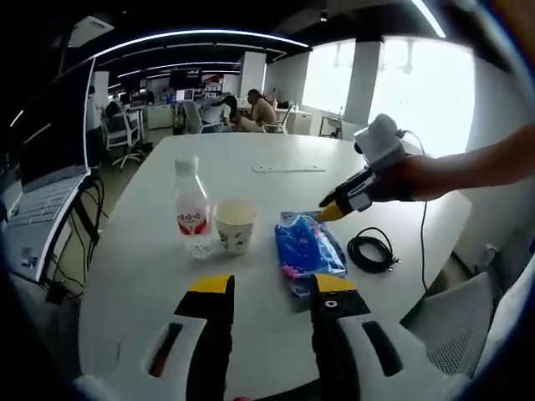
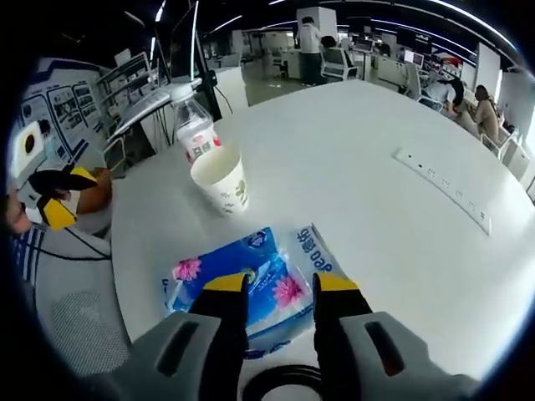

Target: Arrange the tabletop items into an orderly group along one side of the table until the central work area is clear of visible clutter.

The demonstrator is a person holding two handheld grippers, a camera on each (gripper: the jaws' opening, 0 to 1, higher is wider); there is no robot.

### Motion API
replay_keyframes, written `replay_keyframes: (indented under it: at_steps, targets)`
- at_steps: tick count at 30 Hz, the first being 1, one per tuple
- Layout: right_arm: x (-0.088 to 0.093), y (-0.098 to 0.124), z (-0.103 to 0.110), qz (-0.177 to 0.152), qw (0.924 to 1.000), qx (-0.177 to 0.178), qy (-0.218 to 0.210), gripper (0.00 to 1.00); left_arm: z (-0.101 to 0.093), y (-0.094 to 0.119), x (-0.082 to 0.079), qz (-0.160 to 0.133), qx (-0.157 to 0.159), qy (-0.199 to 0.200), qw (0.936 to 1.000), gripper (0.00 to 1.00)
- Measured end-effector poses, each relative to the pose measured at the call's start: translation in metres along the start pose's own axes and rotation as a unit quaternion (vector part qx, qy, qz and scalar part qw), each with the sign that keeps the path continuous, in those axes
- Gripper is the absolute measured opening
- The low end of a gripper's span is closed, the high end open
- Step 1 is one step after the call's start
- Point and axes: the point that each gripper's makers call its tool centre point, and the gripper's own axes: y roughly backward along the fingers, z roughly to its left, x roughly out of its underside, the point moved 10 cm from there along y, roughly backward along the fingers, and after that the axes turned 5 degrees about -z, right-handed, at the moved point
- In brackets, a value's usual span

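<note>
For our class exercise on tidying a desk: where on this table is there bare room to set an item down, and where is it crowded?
Free: the broad white table beyond the power strip, and between it and the paper cup. Crowded: the bottle, paper cup and blue tissue pack sit close together, with the black cable coil beside the pack.

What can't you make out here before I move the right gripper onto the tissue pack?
- Tissue pack, right gripper view: near edge hidden behind the open right gripper.
- Coiled cable, right gripper view: mostly hidden by that gripper and cut off at the bottom edge.
- Bottle label, left gripper view: print too small to read.
</note>
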Motion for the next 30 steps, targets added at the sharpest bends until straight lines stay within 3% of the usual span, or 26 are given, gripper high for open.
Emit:
replay_keyframes:
  at_steps: [30]
  targets:
    - [-0.005, -0.047, -0.004, 0.064, 0.9979, -0.006, -0.01, 0.26, 0.009, 0.01, 0.01, -0.007, -0.007, 0.021, 0.9997, 0.35]
